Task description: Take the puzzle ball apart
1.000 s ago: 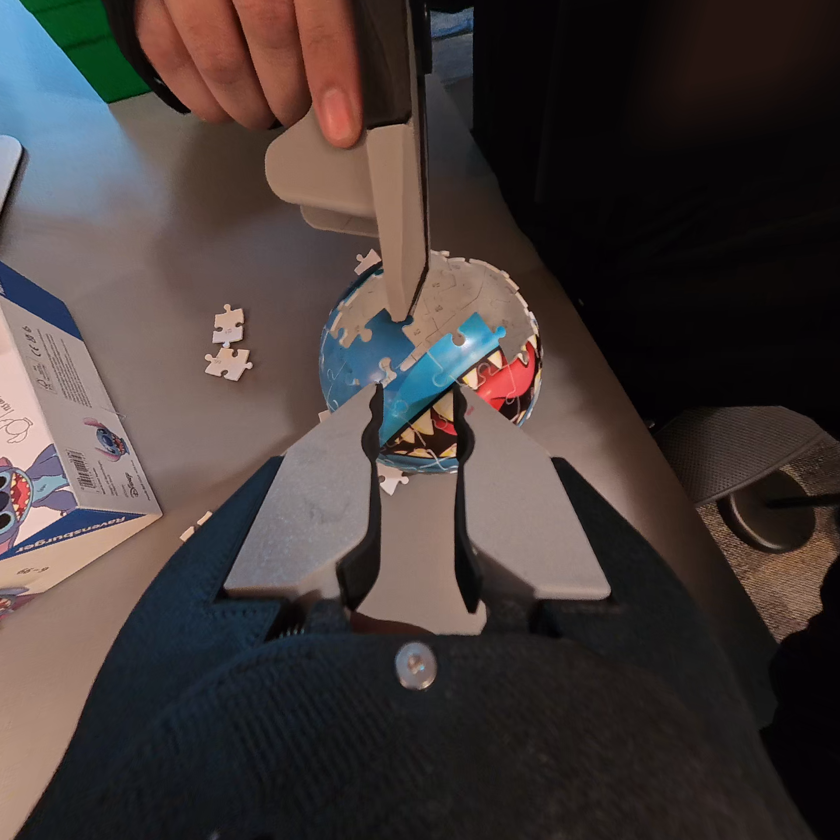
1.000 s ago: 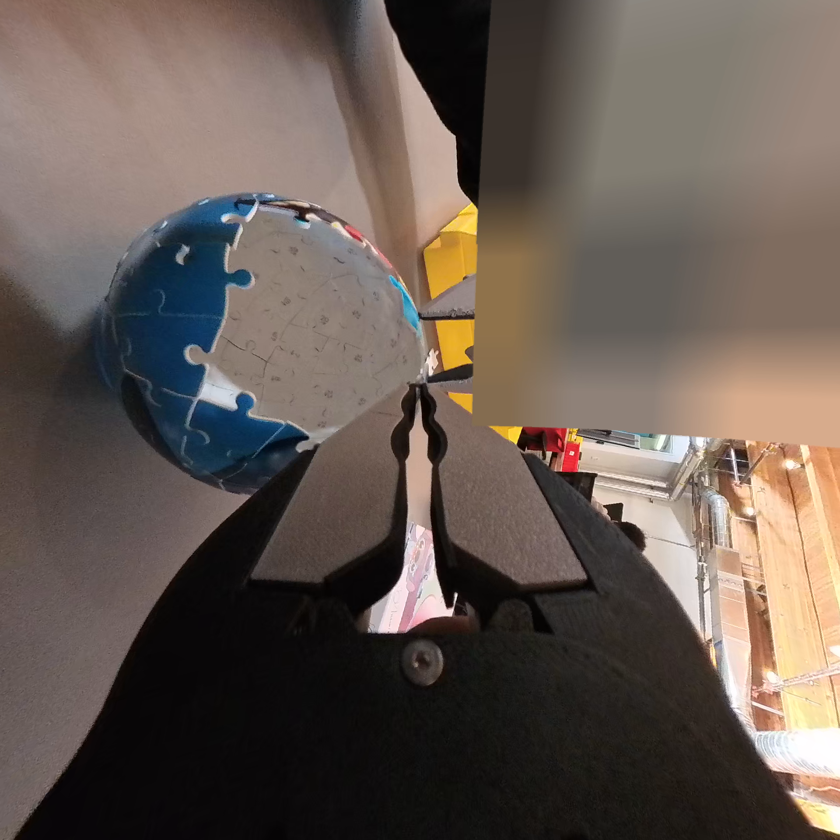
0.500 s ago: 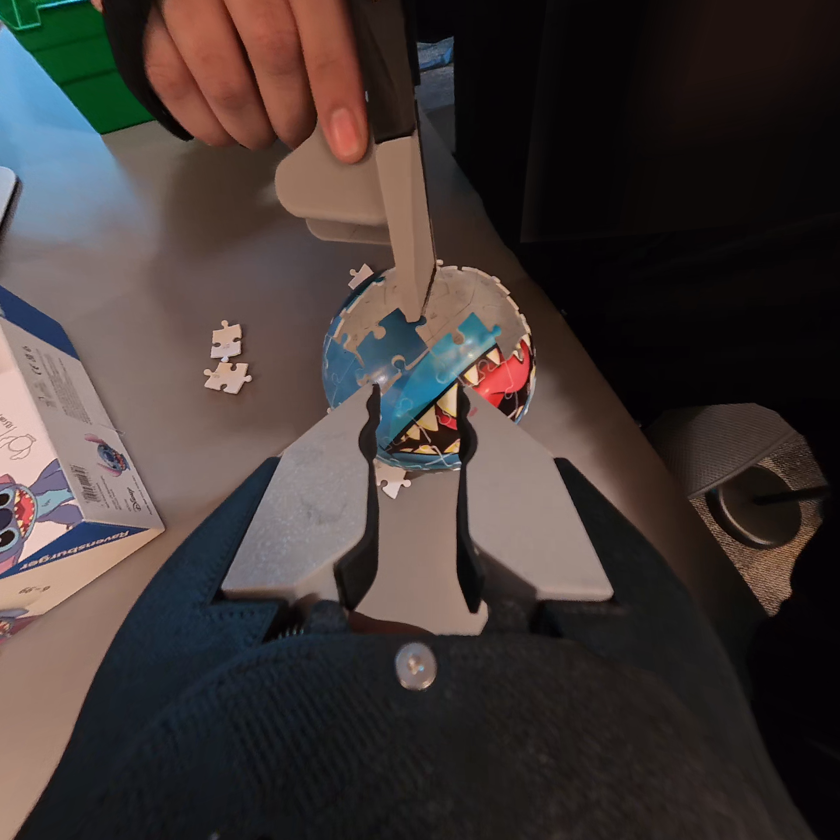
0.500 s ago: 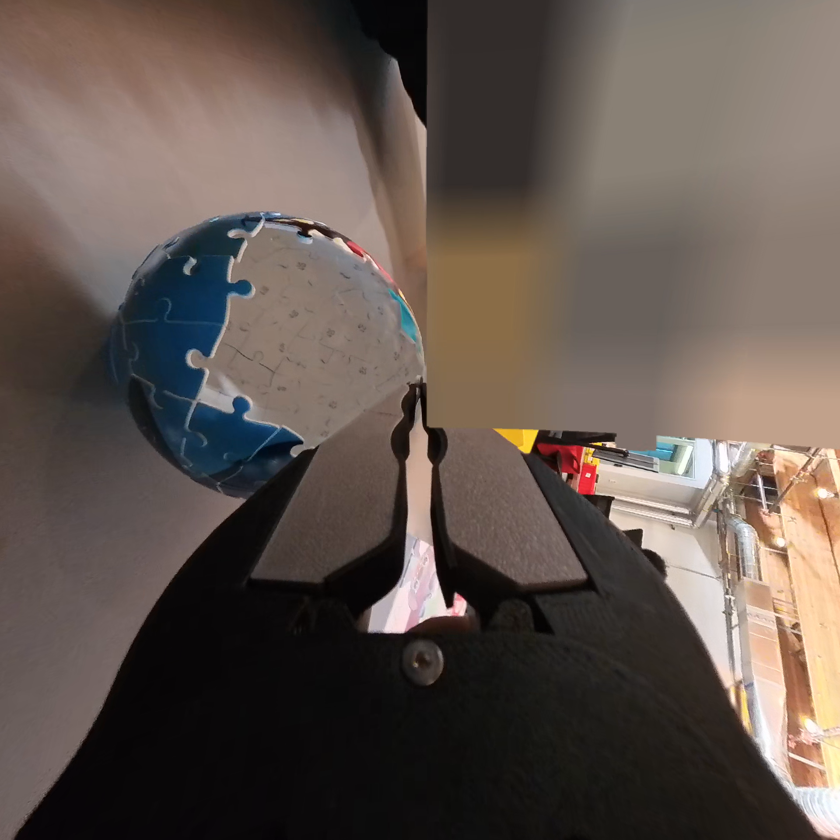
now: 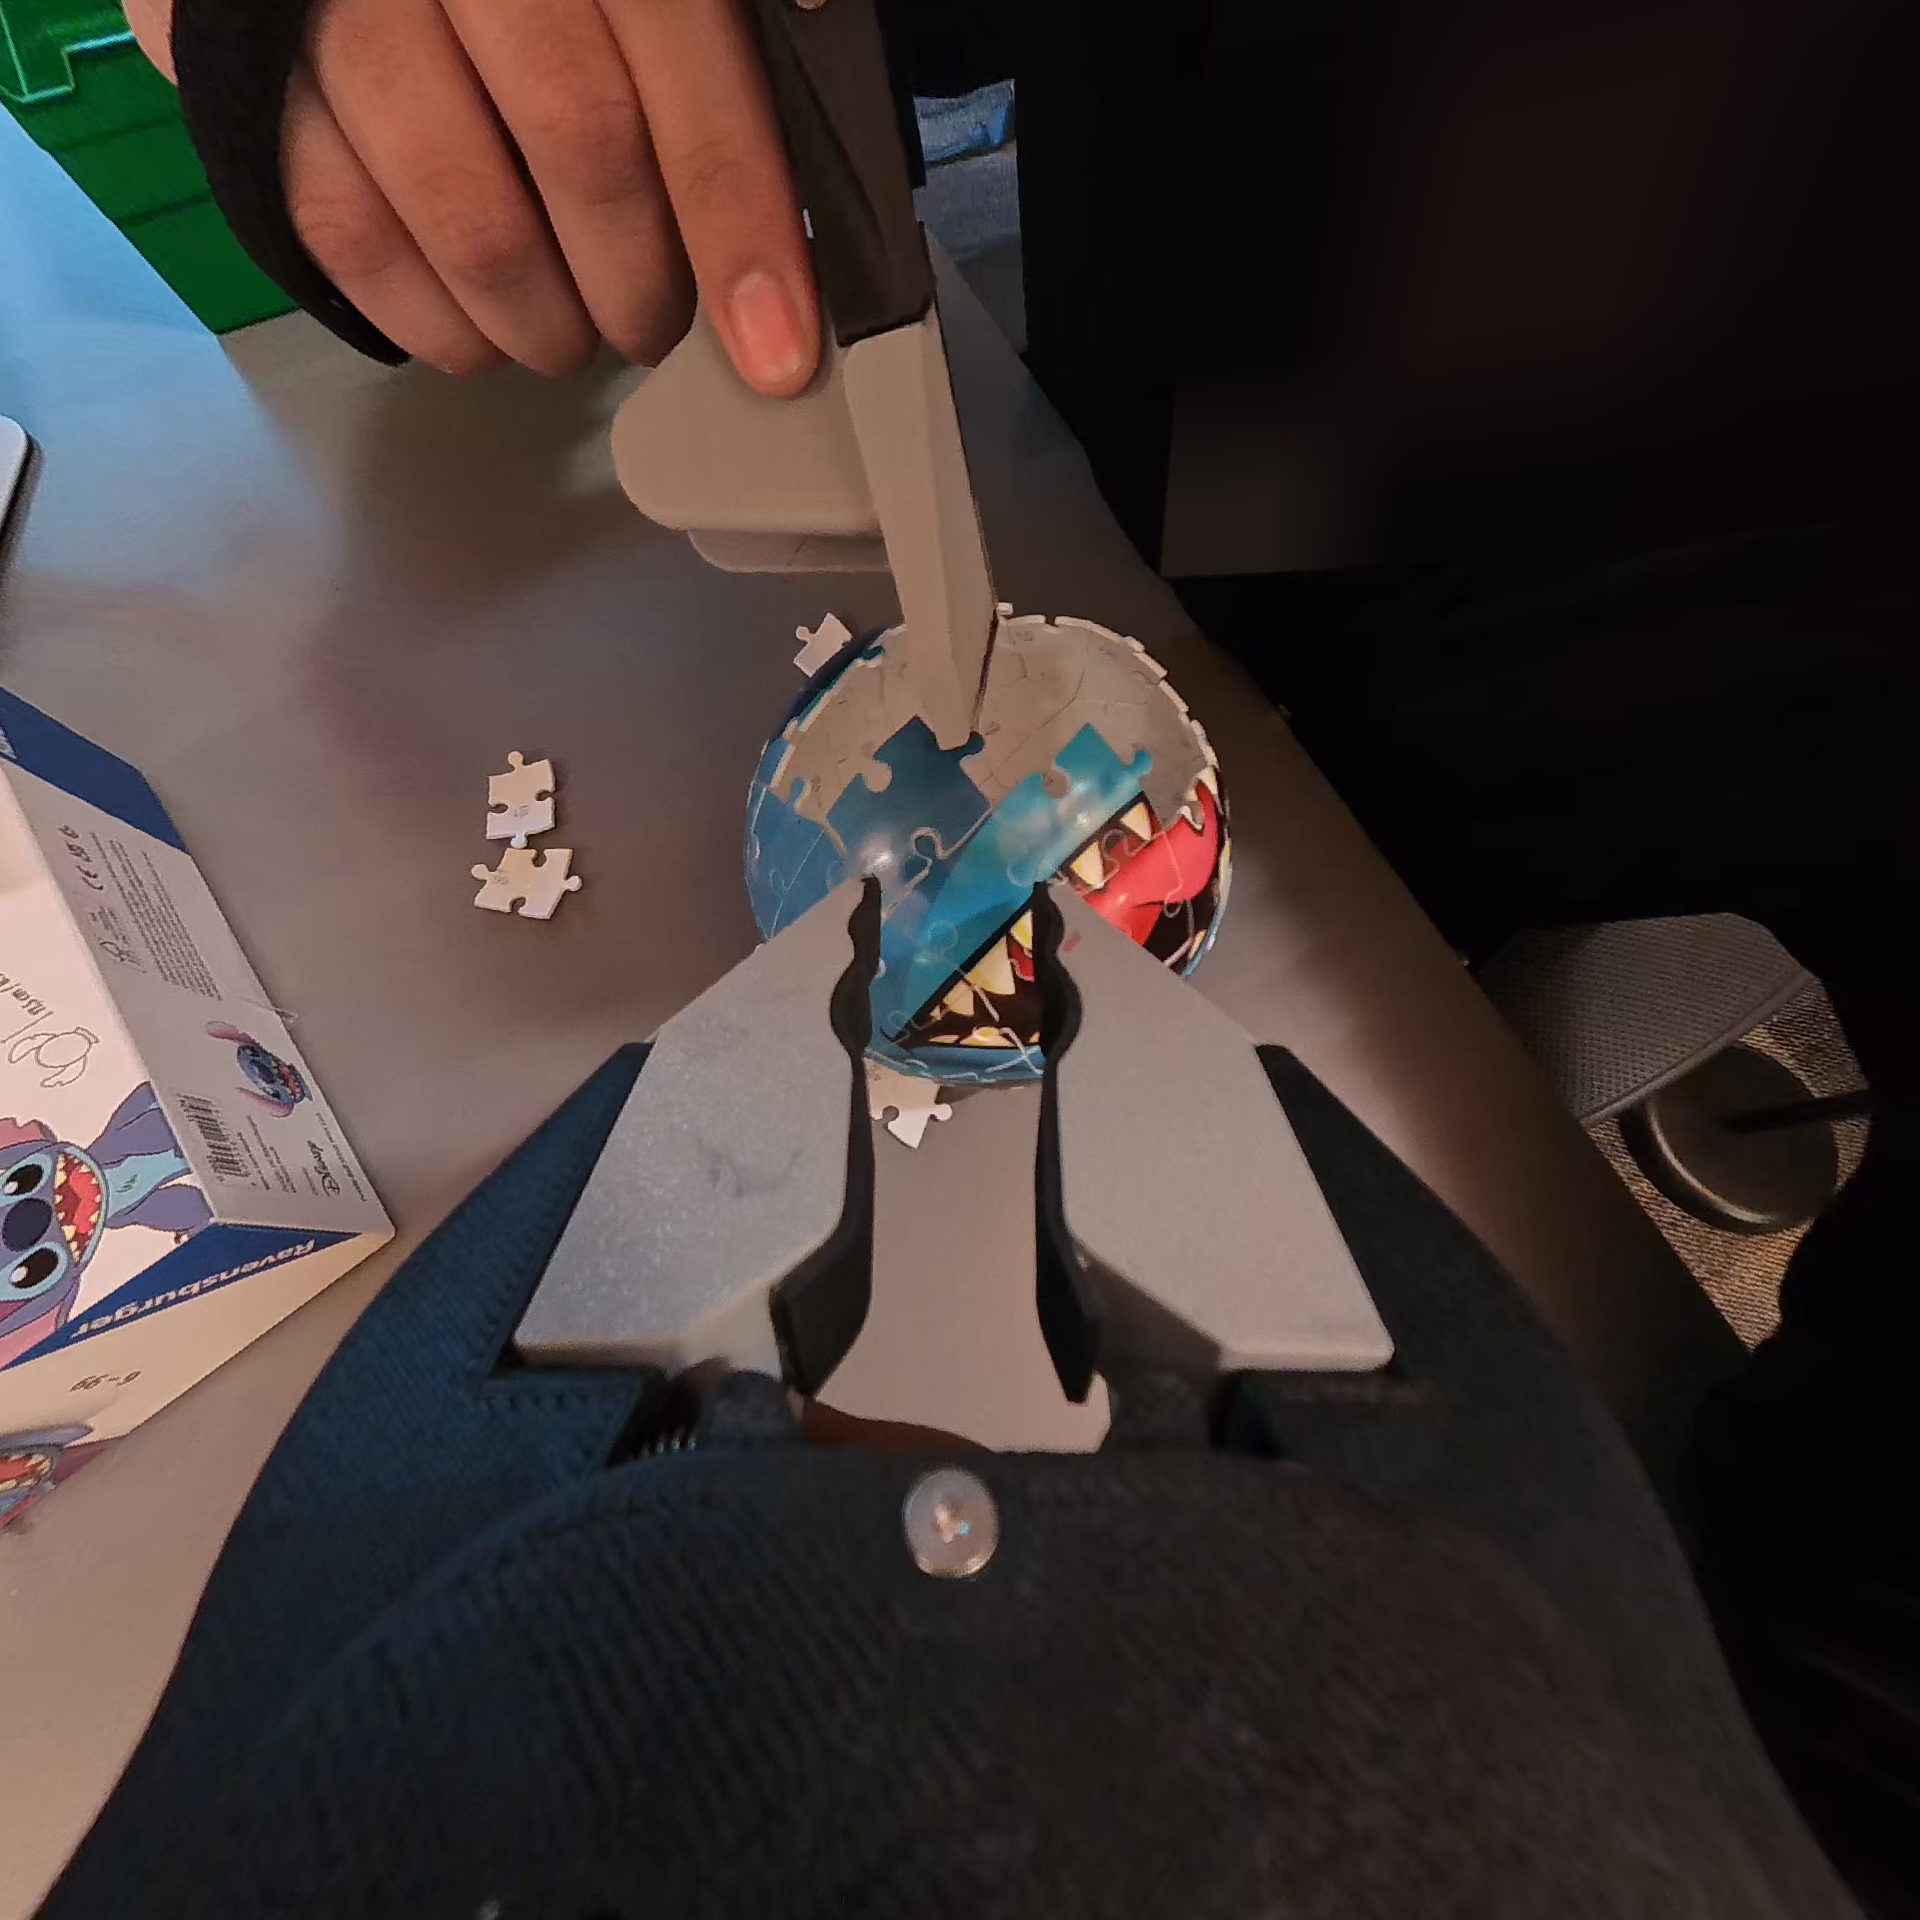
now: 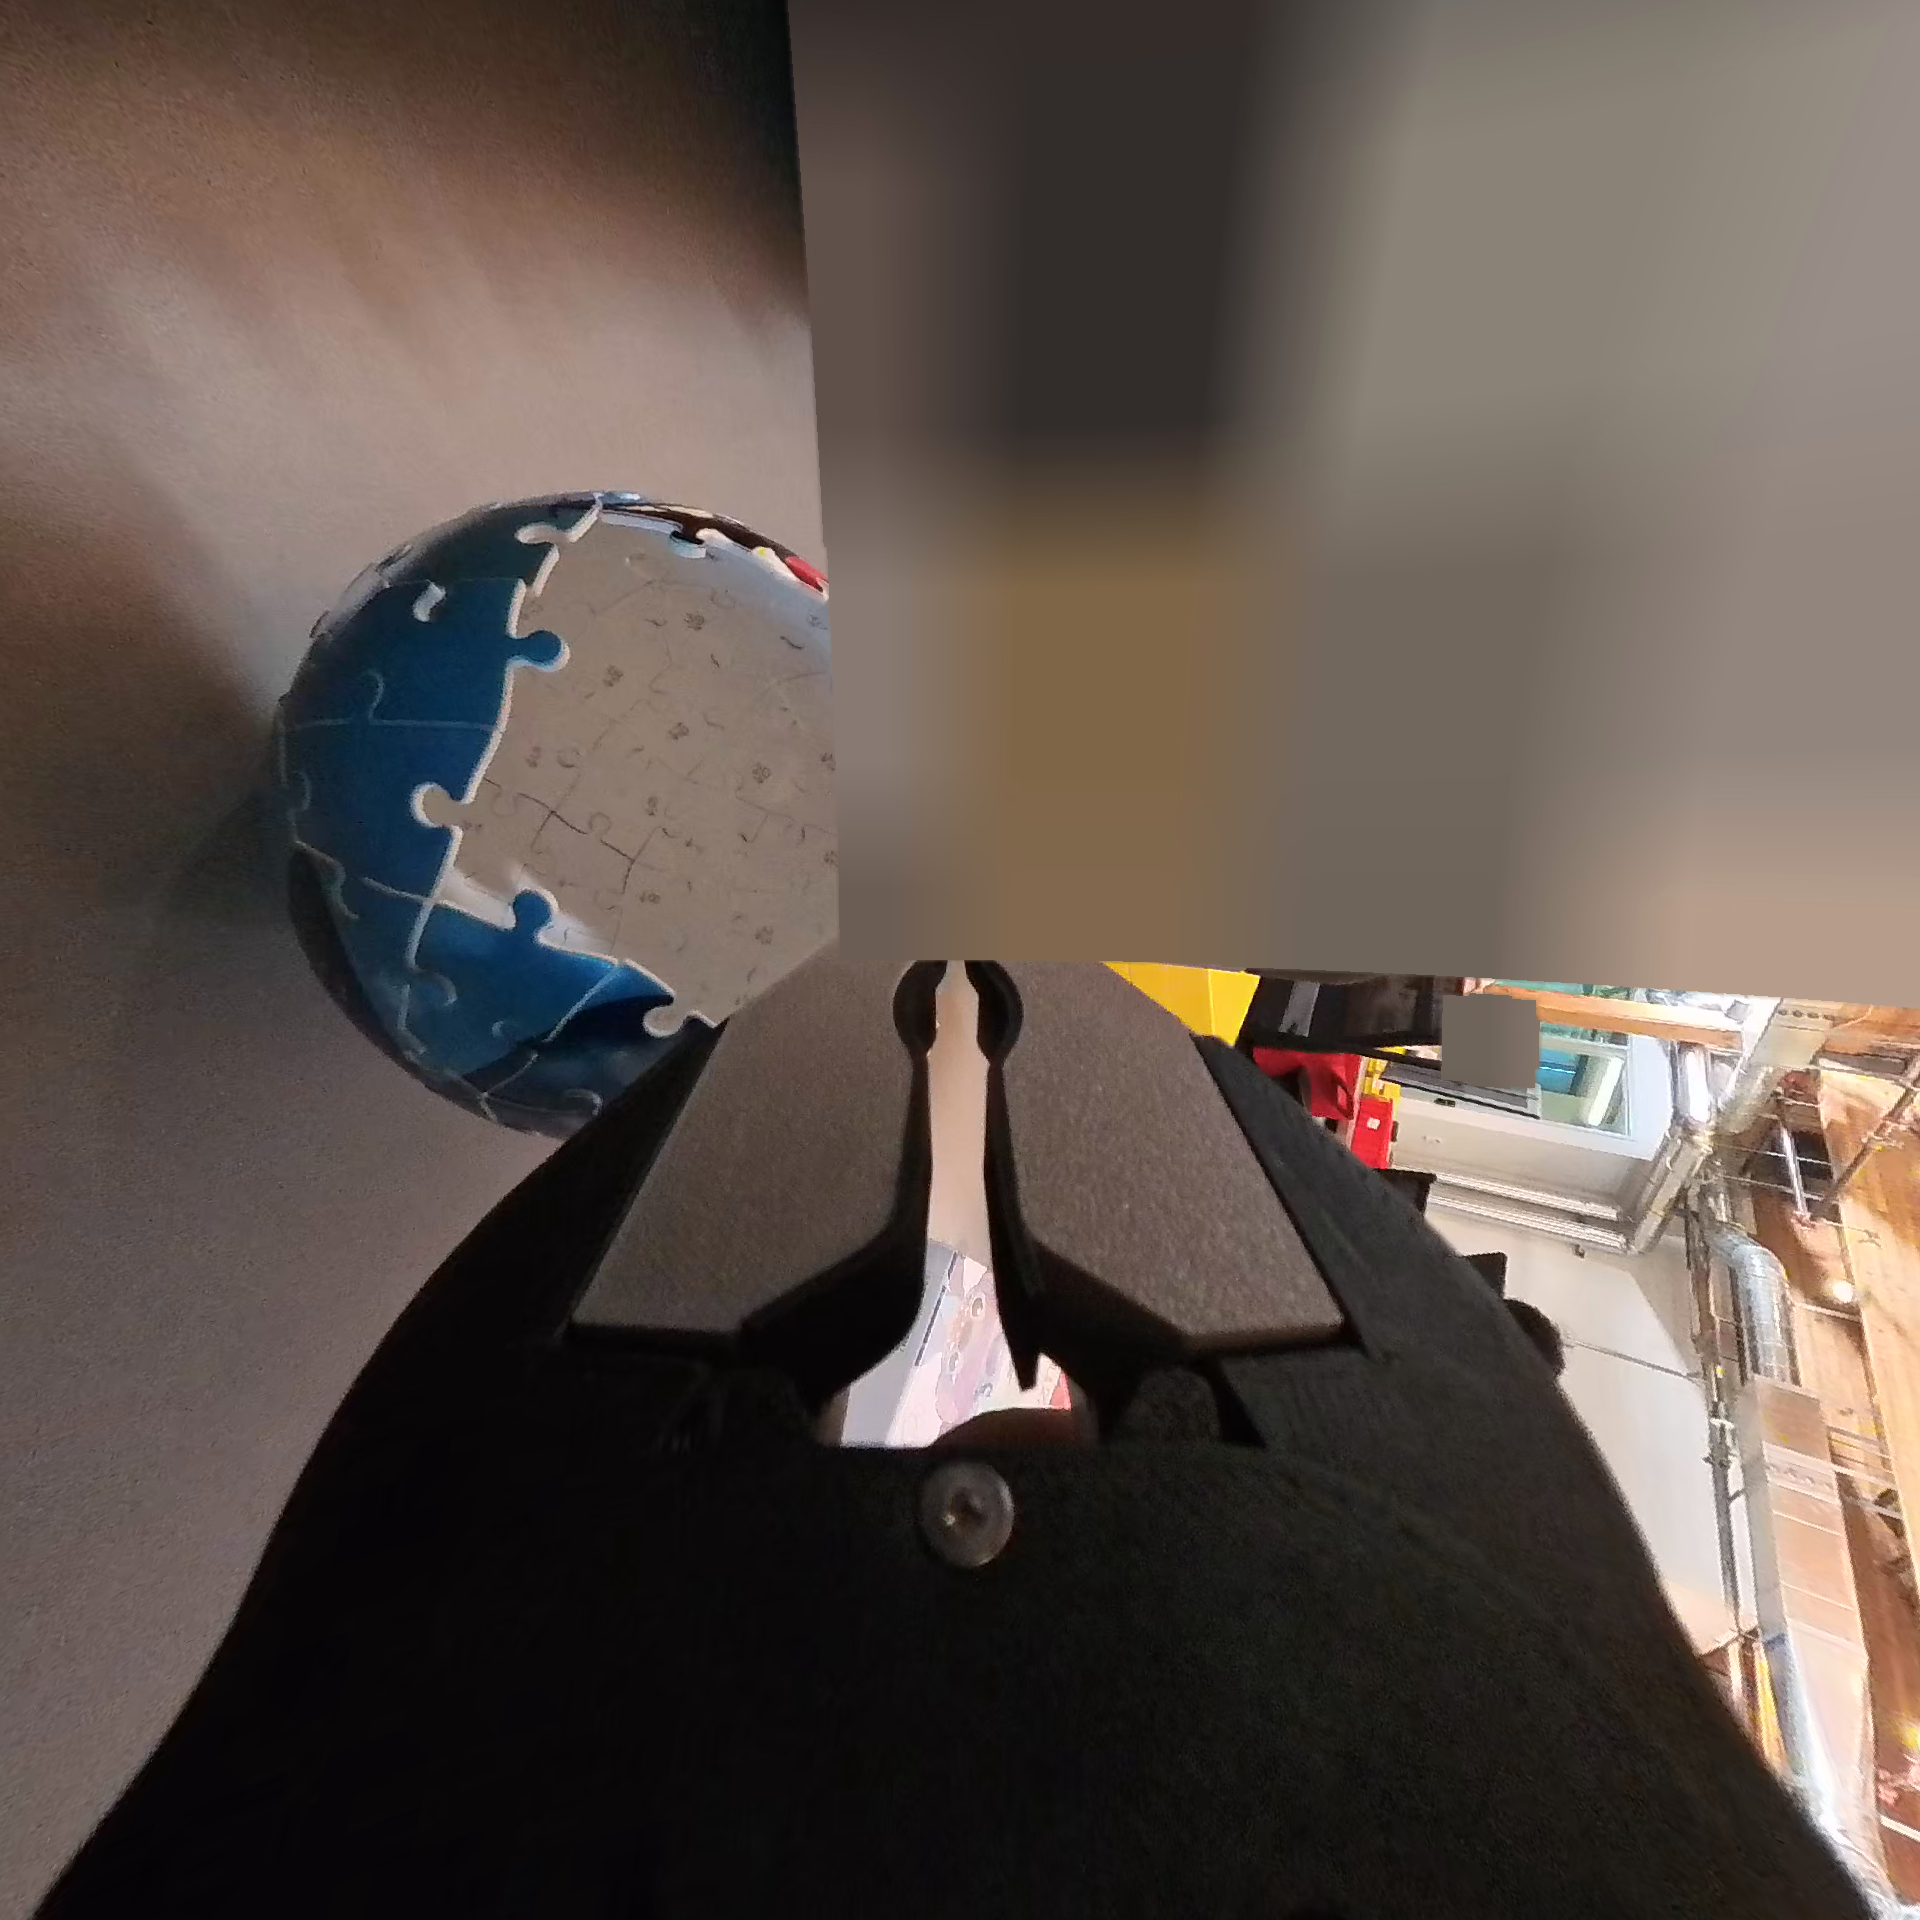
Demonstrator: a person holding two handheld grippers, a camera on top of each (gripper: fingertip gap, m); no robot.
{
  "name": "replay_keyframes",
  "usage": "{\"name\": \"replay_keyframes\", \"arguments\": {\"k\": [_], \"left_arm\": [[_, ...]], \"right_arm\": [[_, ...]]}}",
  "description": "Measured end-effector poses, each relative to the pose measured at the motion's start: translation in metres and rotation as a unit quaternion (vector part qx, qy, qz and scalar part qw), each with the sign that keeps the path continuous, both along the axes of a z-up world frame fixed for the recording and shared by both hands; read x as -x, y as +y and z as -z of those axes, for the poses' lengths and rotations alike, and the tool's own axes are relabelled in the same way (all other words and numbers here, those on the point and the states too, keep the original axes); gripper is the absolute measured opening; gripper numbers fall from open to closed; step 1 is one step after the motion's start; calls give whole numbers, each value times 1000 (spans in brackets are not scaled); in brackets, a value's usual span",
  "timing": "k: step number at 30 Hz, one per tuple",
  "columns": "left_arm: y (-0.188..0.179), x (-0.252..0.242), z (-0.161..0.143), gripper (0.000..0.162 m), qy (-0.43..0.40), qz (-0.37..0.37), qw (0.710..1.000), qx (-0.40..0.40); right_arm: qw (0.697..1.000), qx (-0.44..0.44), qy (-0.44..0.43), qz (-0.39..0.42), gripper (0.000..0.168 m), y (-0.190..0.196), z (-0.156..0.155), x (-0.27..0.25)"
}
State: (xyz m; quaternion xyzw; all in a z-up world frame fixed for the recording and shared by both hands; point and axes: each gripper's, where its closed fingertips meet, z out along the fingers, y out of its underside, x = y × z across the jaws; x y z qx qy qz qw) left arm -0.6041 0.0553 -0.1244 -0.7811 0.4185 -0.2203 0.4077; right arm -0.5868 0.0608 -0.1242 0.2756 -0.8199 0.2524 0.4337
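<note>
- Puzzle ball [image 5: 987, 883], a blue plastic sphere of curved jigsaw pieces printed with a toothy red cartoon mouth, sits on the grey table [image 5: 312, 623] at centre frame in the left wrist view, close to the table's right edge. Its top is already open, showing pale inner sides.
- Right gripper [image 5: 961, 717] comes down from the upper middle with its grey fingers nearly together, tip at the rim by a blue piece. Can't tell if it actually has hold of that piece.
- Left gripper [image 5: 956, 899] is partly open, jaws either side of the ball's near face, holding nothing.
- Risk, I reckon: nothing clamps the ball, so a hard tug could roll it off that near edge, or pop out a whole chunk instead of one piece.
- Orientation: it's a sphere, so no real long axis. Opening faces up, mouth faces lower right.
- Three loose white pieces [image 5: 525, 842] lie around; a white-and-blue cardboard box [image 5: 156, 1091] sits at the left.
</note>
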Motion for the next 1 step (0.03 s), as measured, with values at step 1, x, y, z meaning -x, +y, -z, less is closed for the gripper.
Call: {"name": "replay_keyframes", "arguments": {"k": [1], "left_arm": [[0, 0, 0, 27, -1, 1, 1000, -1]], "right_arm": [[1000, -1, 0, 0, 0, 0, 0, 0]]}}
